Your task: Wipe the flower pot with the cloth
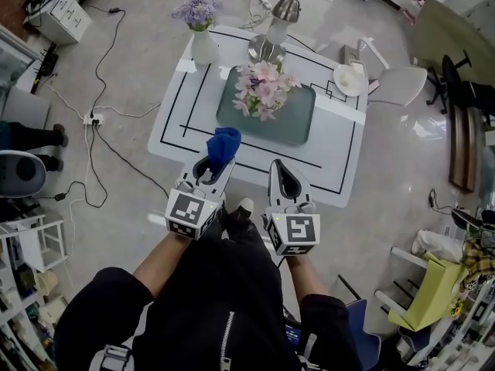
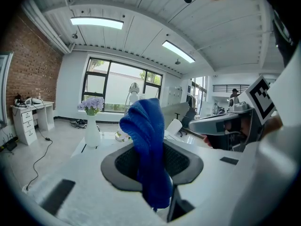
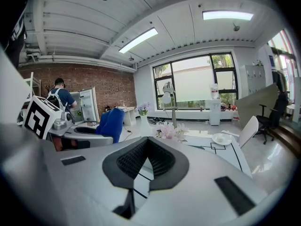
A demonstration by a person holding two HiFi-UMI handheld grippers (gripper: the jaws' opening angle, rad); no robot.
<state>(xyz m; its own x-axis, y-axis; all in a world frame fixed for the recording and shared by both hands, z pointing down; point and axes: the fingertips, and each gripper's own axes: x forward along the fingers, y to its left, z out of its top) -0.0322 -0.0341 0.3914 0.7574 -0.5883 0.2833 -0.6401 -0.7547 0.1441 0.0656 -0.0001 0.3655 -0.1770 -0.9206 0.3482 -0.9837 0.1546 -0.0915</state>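
The flower pot (image 1: 262,91), hidden under its pink blooms, stands on the grey tray (image 1: 303,124) in the middle of the bench (image 1: 341,168). On your side of the pot and clear of it, your left gripper (image 1: 214,161) is clamped on the blue cloth (image 1: 225,142), which sticks up past its jaws. Beside it, your right gripper (image 1: 281,169) has its tips together, holding nothing.

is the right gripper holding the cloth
No, the cloth is clamped in the left gripper; the right gripper has nothing between its jaws.
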